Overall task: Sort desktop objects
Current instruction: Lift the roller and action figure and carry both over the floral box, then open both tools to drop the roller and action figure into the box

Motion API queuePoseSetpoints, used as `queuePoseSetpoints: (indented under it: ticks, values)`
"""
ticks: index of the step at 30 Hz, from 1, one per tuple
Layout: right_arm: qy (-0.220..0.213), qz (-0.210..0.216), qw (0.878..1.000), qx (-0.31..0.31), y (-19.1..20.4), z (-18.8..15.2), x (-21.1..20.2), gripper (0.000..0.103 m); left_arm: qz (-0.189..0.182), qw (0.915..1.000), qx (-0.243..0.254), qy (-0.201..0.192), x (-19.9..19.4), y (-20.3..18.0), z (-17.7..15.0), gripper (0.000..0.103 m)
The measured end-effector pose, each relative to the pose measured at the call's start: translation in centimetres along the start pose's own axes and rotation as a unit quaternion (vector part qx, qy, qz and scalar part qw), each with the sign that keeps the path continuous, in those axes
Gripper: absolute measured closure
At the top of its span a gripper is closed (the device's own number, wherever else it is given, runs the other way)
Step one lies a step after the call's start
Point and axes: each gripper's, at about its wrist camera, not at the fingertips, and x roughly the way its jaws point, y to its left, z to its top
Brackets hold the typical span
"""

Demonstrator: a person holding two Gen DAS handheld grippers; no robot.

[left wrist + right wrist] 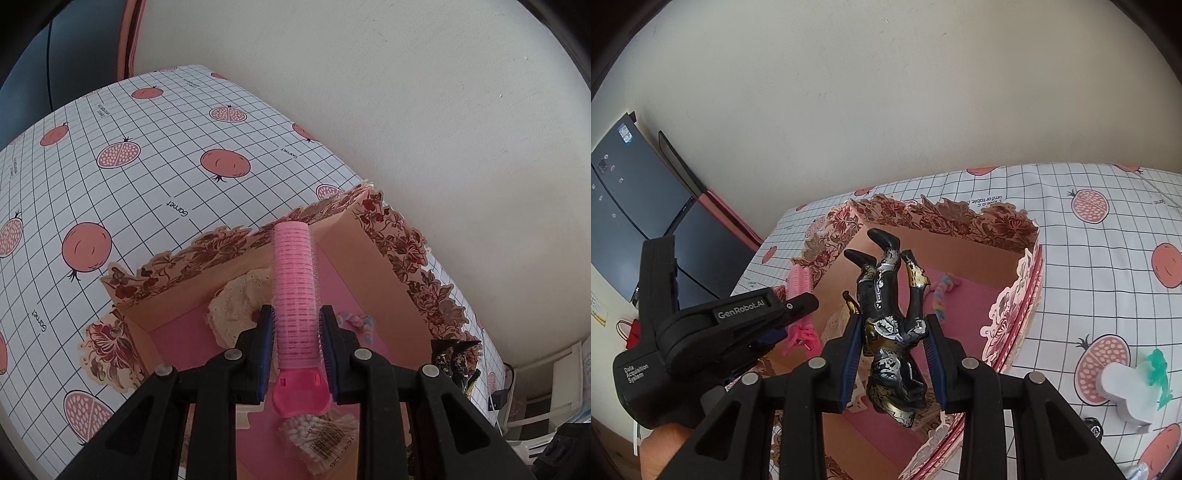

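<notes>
The left tongs point(296, 345) squeeze a long pink hair roller point(294, 291), pointing straight ahead, right over the flowery pink cardboard box point(388, 251). The right tongs point(894, 363) pinch a black-and-gold toy figure point(890, 325) above it too.

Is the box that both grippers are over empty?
No, the box already holds a cream lace piece, a pastel braided thing and a bag of cotton swabs.

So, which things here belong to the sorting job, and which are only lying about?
Job:
- pink hair roller, held in left gripper
- black-and-gold figure, held in right gripper
- floral box
- green toy, still on the table

Lying about:
- dark cabinet
- checked tablecloth
</notes>
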Motion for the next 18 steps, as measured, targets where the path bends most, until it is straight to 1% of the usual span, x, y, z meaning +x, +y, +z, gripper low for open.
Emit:
queuePoseSetpoints:
  ticks: [7, 18]
  values:
    - [0.006, -0.011, 1.0, -0.003, 0.16, -0.07, 0.49, 0.067, -0.007, 0.9999, -0.007, 0.01, 0.42, 0.13, -0.12, 0.078]
    - [0.008, -0.018, 1.0, -0.015, 0.63, -0.15, 0.7, 0.067, -0.002, 0.9997, -0.012, 0.021, 0.86, 0.47, -0.03, 0.078]
